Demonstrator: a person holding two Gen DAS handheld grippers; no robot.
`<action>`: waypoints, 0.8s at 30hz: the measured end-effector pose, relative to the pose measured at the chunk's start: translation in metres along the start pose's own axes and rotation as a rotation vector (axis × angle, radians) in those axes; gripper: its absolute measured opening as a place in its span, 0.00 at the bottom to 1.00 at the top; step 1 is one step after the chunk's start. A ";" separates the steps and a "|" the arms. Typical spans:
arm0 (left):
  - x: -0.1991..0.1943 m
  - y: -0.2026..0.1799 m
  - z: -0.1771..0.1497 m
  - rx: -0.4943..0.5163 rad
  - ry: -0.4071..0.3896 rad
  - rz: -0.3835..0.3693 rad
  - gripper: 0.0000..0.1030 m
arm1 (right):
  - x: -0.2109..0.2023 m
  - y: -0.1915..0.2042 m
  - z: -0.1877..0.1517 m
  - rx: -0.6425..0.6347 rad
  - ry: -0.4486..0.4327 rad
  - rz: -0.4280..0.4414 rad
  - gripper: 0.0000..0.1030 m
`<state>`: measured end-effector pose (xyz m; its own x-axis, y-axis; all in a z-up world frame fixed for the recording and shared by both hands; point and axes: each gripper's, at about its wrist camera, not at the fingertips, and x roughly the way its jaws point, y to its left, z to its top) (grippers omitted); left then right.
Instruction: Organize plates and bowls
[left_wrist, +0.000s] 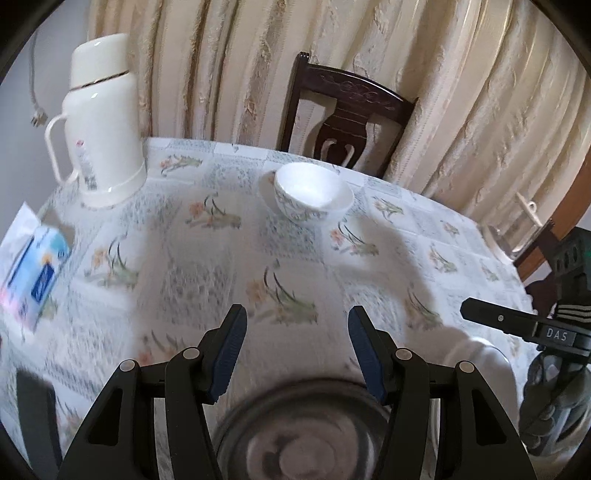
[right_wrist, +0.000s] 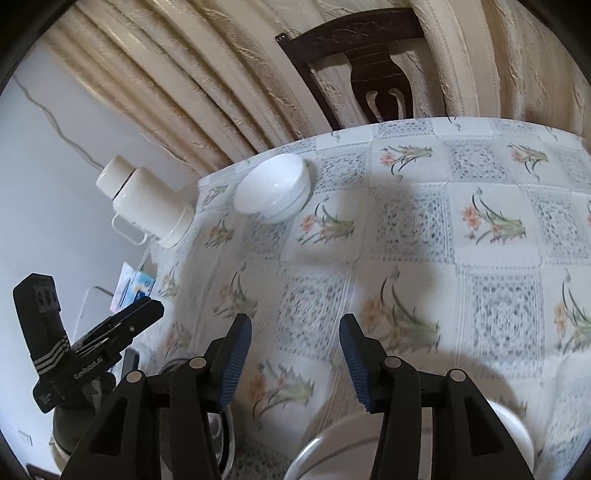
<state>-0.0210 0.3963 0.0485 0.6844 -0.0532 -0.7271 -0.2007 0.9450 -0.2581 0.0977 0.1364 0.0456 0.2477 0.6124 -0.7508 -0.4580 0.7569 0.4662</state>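
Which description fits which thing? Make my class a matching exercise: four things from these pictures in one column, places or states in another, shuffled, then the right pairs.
Things
1. white ceramic bowl with a patterned outside
2. tall cream thermos flask with a handle
3. dark carved wooden chair
4. blue and white tissue pack

Descriptions
A. behind the table, against the curtain
B. lying flat near the table's left edge
C. upright on the far left of the table
D. empty, alone near the table's far edge

Pairs: 1-D, 2-C, 3-A, 4-B
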 end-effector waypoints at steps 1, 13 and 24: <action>0.004 0.000 0.005 0.009 -0.002 0.011 0.57 | 0.002 -0.001 0.004 0.001 -0.003 -0.004 0.51; 0.055 -0.006 0.050 0.135 -0.007 0.111 0.57 | 0.038 -0.022 0.052 0.064 -0.030 -0.004 0.53; 0.104 0.005 0.080 0.116 0.043 0.128 0.57 | 0.077 -0.029 0.087 0.108 -0.030 0.042 0.53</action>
<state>0.1055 0.4218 0.0226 0.6271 0.0587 -0.7768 -0.2004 0.9758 -0.0881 0.2045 0.1820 0.0149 0.2564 0.6497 -0.7157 -0.3743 0.7494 0.5462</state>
